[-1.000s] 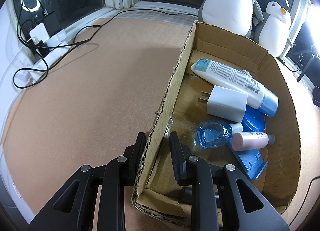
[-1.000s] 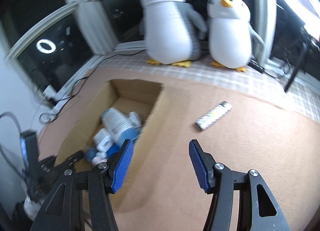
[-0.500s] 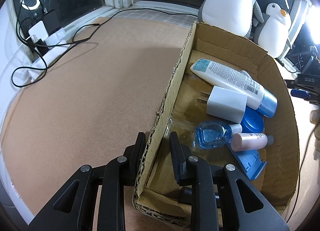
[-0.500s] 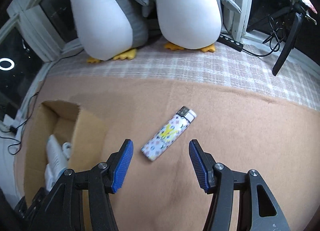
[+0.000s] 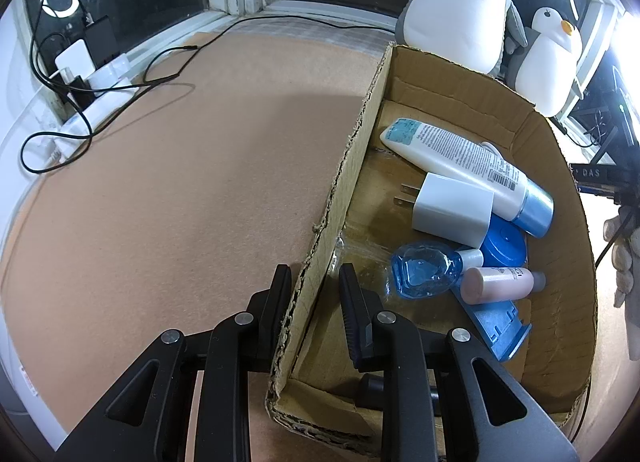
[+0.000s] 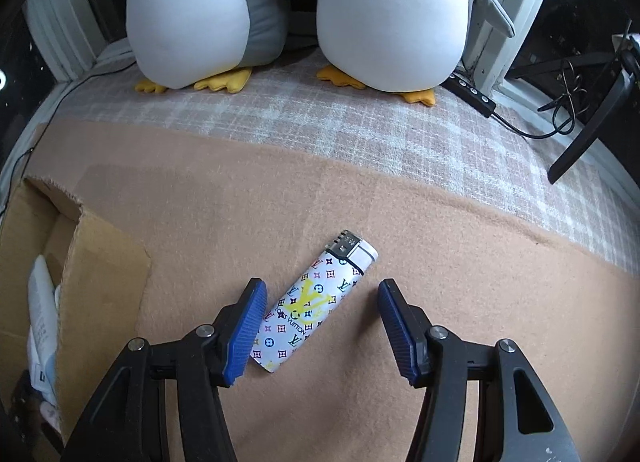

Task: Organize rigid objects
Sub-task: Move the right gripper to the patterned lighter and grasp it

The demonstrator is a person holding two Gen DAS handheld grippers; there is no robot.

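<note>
1. The box (image 5: 344,166) wall is clamped by the left gripper (image 5: 312,302), steadying it.
2. The lighter (image 6: 314,304) is framed between the open fingers of the right gripper (image 6: 320,326), lying slantwise on the blanket (image 6: 460,262), nearer the left finger.
3. Lowering, squaring up and closing are called for next.

Both views sharp, evenly lit. Strong glare (image 5: 628,42) at left view's right edge. Ring light (image 5: 58,0) reflected in window. Fisheye bending, dark corners.

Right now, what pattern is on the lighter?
The lighter is white with colourful little logos and a yellow mark; right wrist view.
</note>
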